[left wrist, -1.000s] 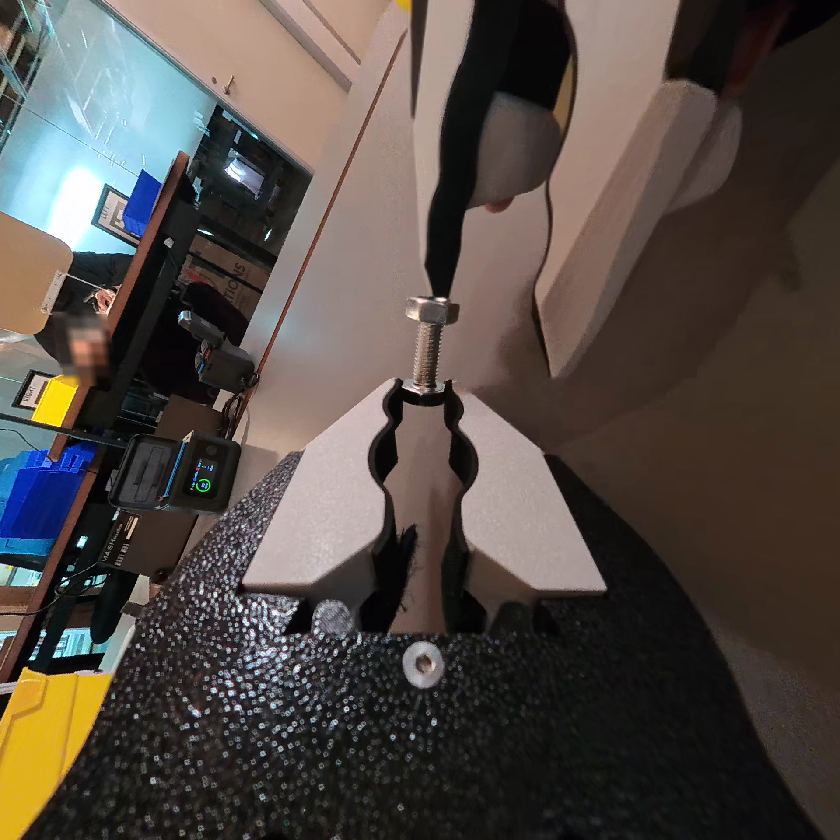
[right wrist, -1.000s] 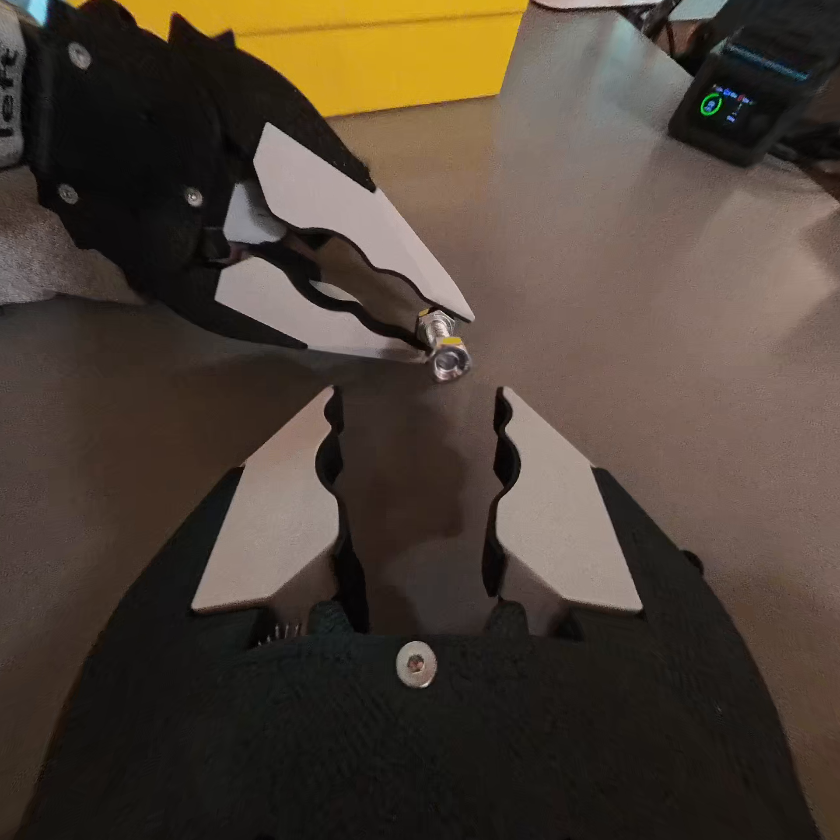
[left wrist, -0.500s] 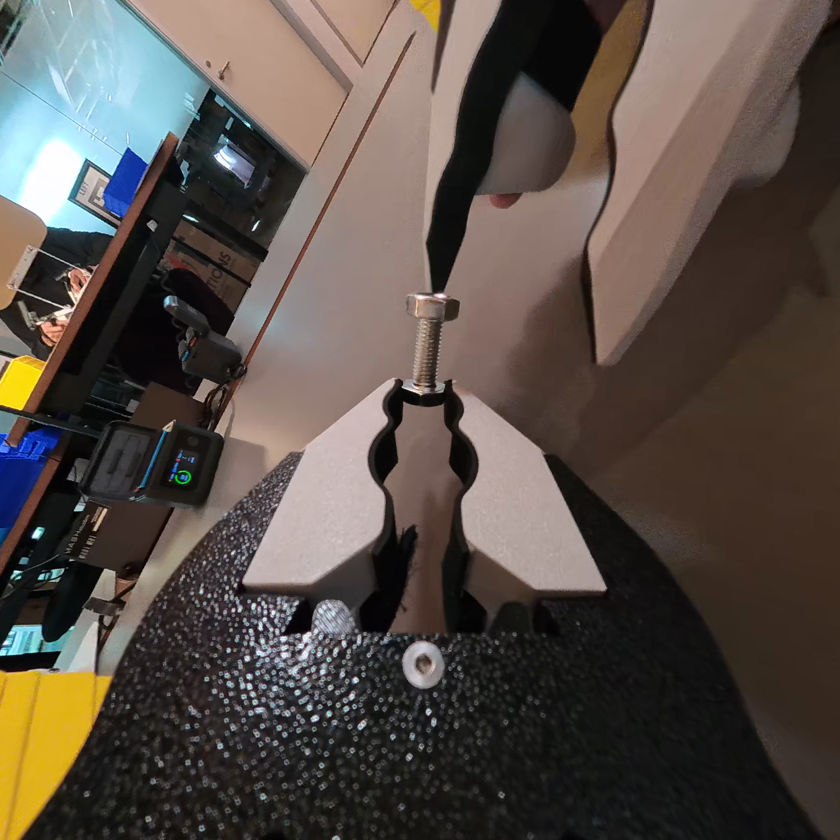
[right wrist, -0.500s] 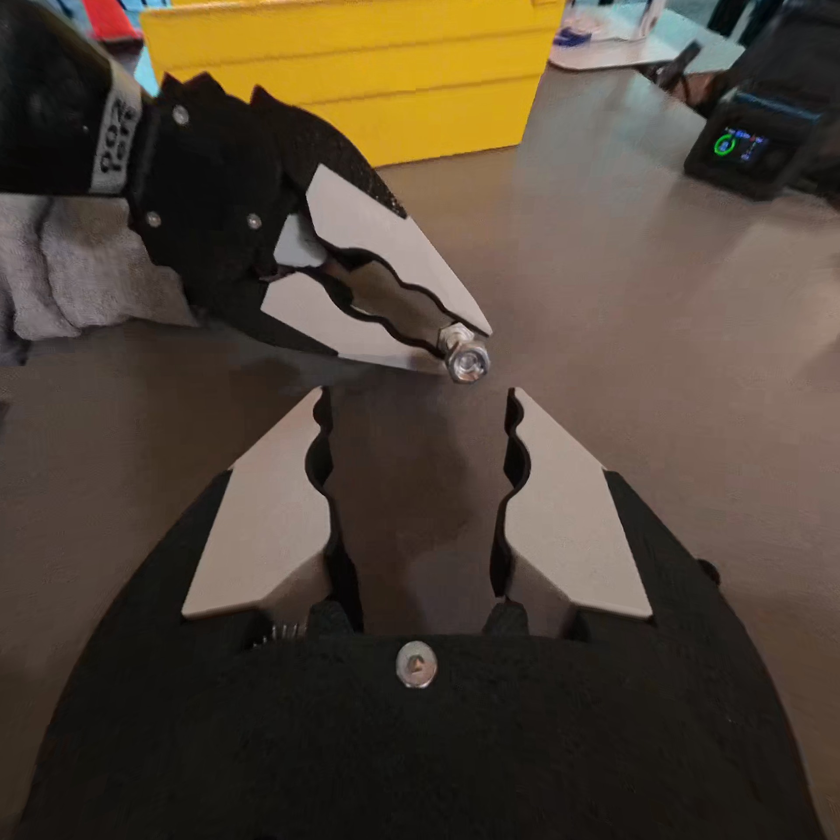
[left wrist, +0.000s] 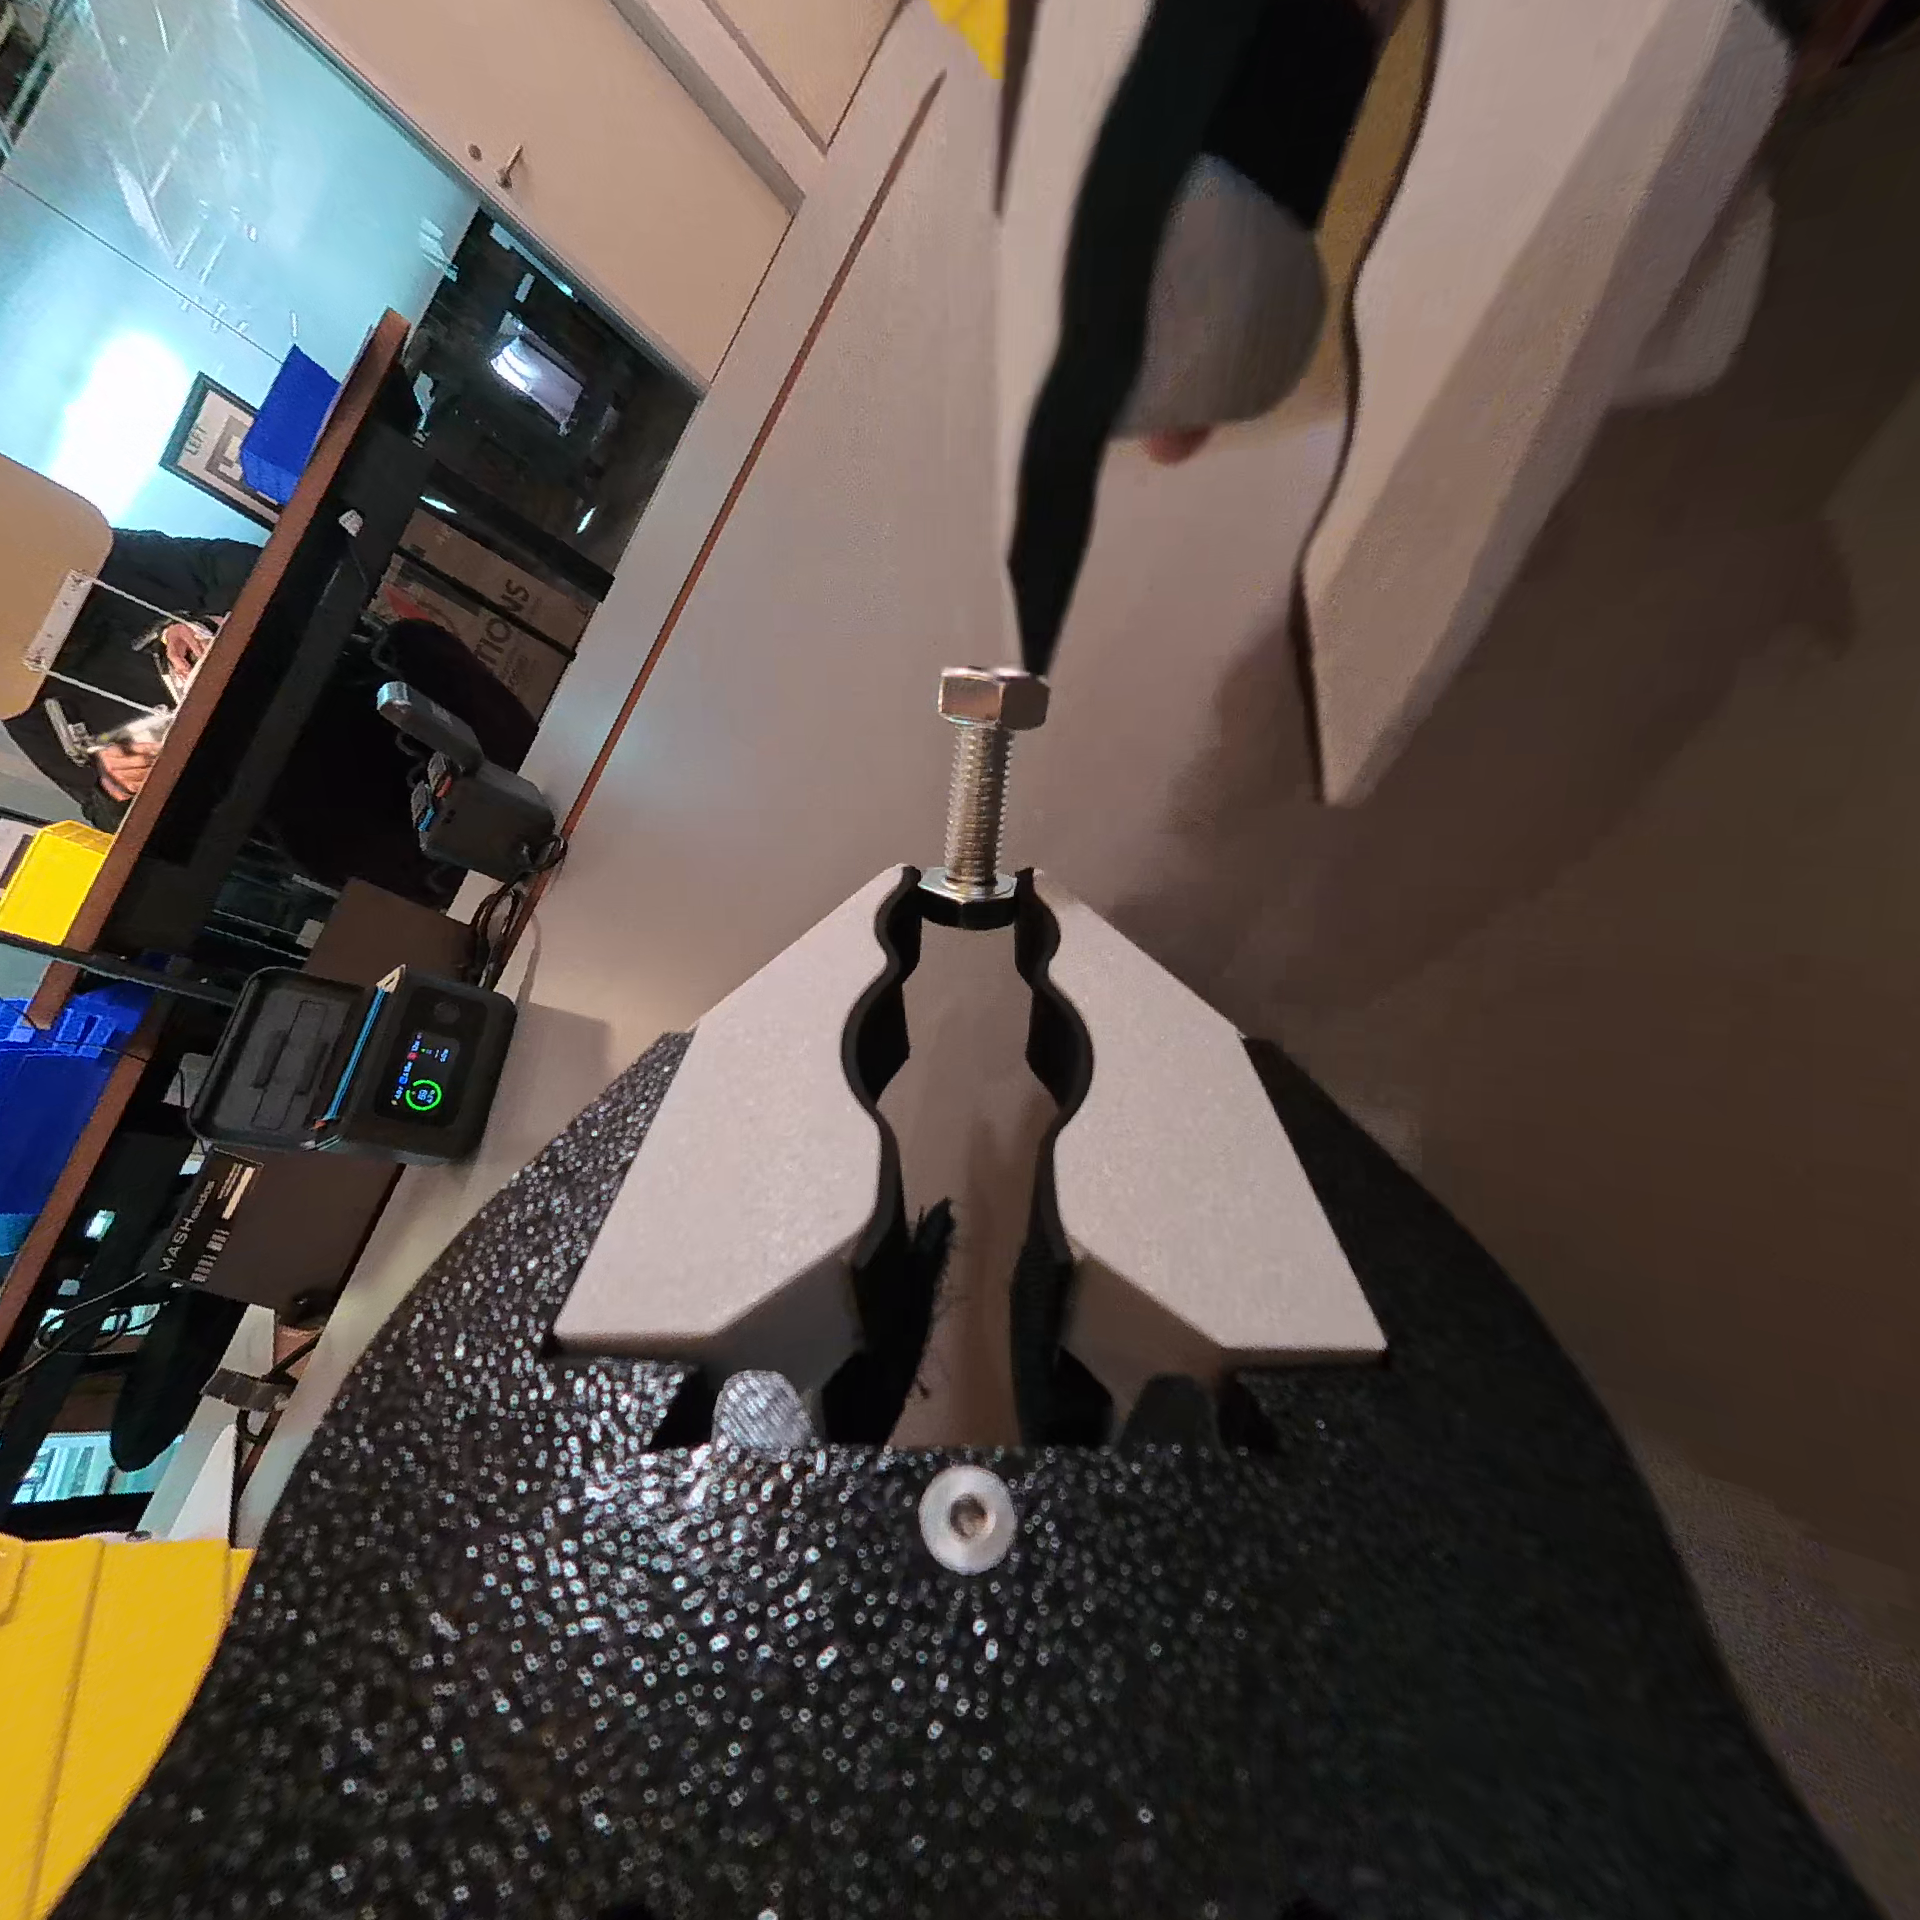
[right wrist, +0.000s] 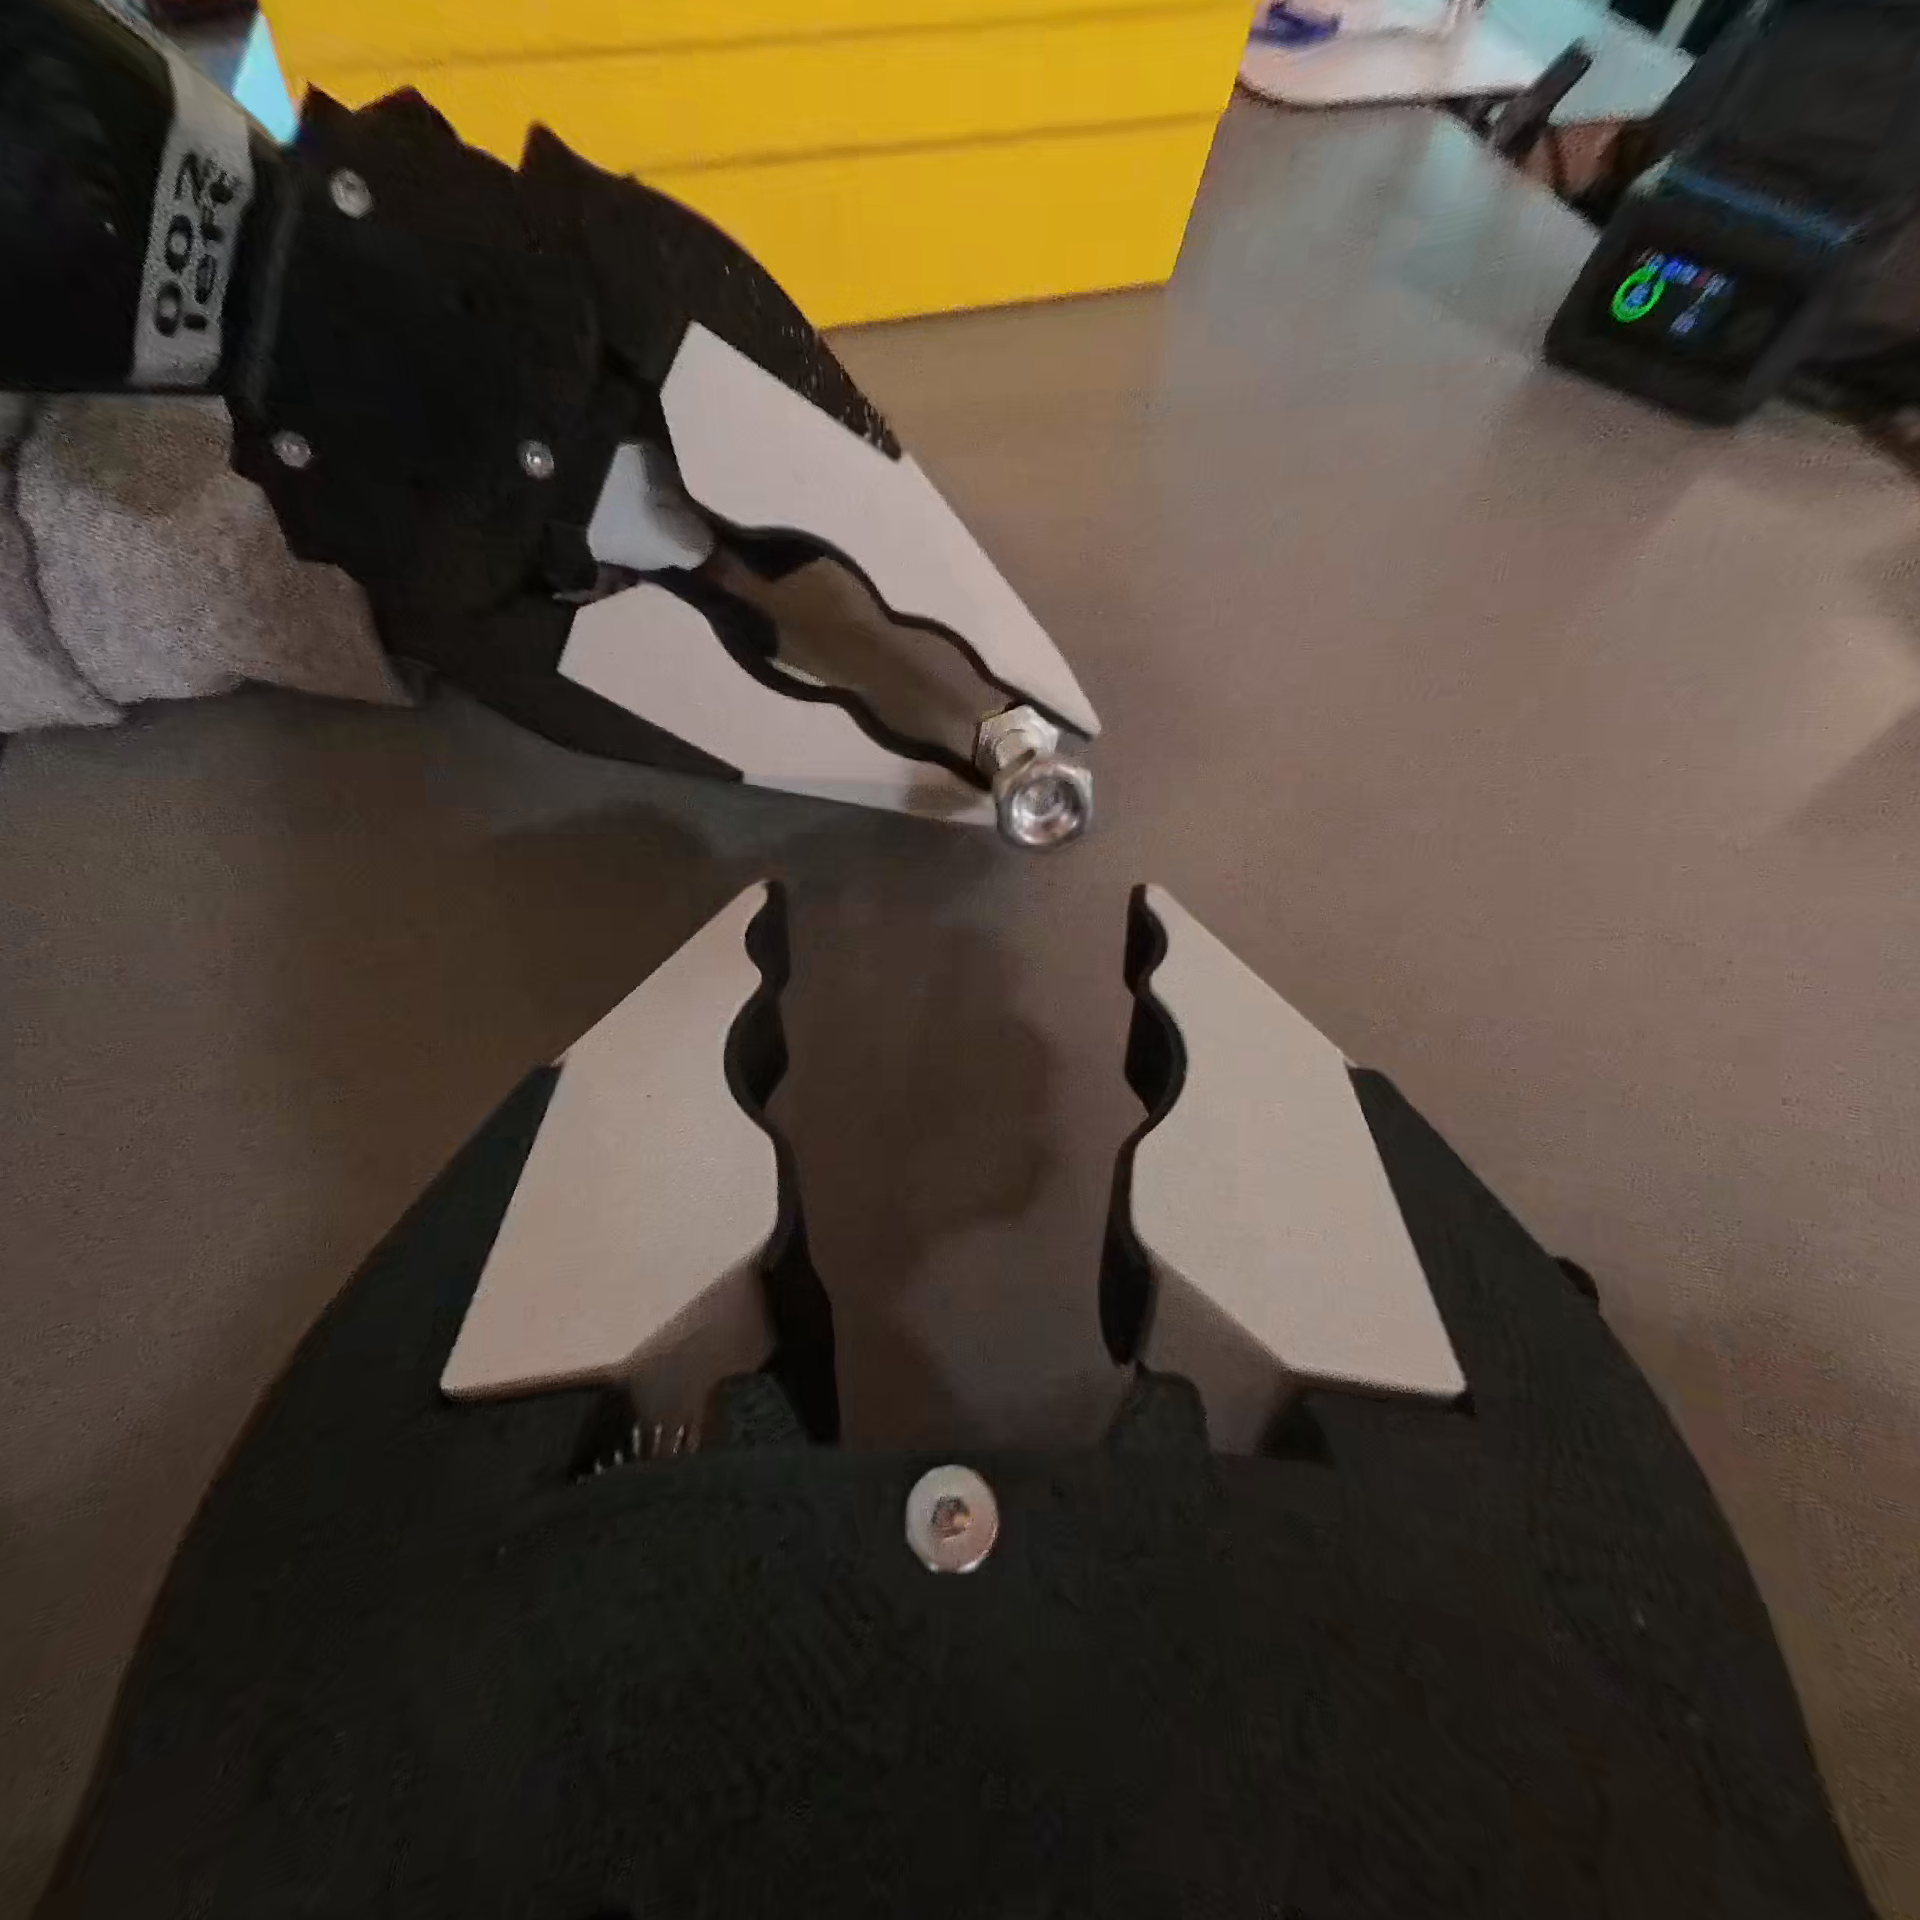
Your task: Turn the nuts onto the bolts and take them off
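My left gripper (left wrist: 968, 883) is shut on a steel nut (left wrist: 966, 896) at its very tips. A bolt (left wrist: 971, 800) is threaded in the nut and sticks forward, its hex head (left wrist: 992, 698) at the far end. In the right wrist view the left gripper (right wrist: 1023, 753) comes in from the left, holding the bolt (right wrist: 1042, 802) head-on just above the table. My right gripper (right wrist: 951, 896) is open and empty, with its tips just short of the bolt head. Its fingers (left wrist: 1538, 416) also loom in the left wrist view, beyond the bolt head.
A grey table (right wrist: 1455, 831) lies under both grippers. A yellow bin (right wrist: 727, 135) stands behind the left gripper. A black device with a lit screen (right wrist: 1704, 301) sits at the back right. A grey cloth (right wrist: 135, 582) lies at the left. A person (left wrist: 135, 644) sits at a far desk. The tips of one gripper are about 4 centimetres away from the tips of the other.
My right gripper has stayed open and shifted slightly, tilting up so more of the yellow bin shows. My left gripper has kept its hold on the nut and bolt.
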The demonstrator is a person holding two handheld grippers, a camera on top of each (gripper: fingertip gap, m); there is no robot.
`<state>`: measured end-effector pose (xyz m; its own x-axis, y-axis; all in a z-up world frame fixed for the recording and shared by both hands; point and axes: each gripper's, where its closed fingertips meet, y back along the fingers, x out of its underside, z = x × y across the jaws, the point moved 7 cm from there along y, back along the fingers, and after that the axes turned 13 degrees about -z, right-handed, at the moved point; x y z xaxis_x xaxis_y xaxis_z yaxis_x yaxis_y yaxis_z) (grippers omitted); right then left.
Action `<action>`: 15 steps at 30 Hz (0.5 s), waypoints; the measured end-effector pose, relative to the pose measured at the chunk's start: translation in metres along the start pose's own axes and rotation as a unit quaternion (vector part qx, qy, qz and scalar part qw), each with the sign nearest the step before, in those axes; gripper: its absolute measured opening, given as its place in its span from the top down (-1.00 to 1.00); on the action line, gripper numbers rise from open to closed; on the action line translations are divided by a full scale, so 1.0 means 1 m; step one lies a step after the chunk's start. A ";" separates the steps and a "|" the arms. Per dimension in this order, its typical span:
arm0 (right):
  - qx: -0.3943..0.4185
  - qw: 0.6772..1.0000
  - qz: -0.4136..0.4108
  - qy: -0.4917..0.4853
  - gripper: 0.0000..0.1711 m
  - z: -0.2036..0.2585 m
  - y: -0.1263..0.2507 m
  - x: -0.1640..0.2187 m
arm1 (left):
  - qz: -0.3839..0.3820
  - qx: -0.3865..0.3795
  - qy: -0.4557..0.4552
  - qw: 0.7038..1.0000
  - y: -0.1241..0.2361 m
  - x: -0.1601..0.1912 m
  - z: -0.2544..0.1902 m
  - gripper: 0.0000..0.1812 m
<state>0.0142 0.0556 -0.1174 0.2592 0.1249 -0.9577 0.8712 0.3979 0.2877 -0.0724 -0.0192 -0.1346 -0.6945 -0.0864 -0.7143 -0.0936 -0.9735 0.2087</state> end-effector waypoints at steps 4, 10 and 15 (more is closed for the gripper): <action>-0.035 0.999 0.003 -0.006 0.25 0.010 -0.011 -0.003 | 0.006 -0.006 0.001 1.000 0.000 0.001 0.001 0.81; -0.017 0.999 0.019 0.039 0.21 0.013 -0.014 -0.003 | 0.008 -0.010 0.016 1.000 0.000 0.003 0.003 0.82; -0.013 1.000 0.002 0.003 0.21 0.010 -0.010 -0.007 | 0.012 -0.011 0.003 1.000 0.000 0.002 0.002 0.82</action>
<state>0.0074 0.0420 -0.1136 0.2604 0.1329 -0.9563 0.8585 0.4214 0.2923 -0.0753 -0.0194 -0.1349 -0.6923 -0.1105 -0.7131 -0.0611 -0.9757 0.2105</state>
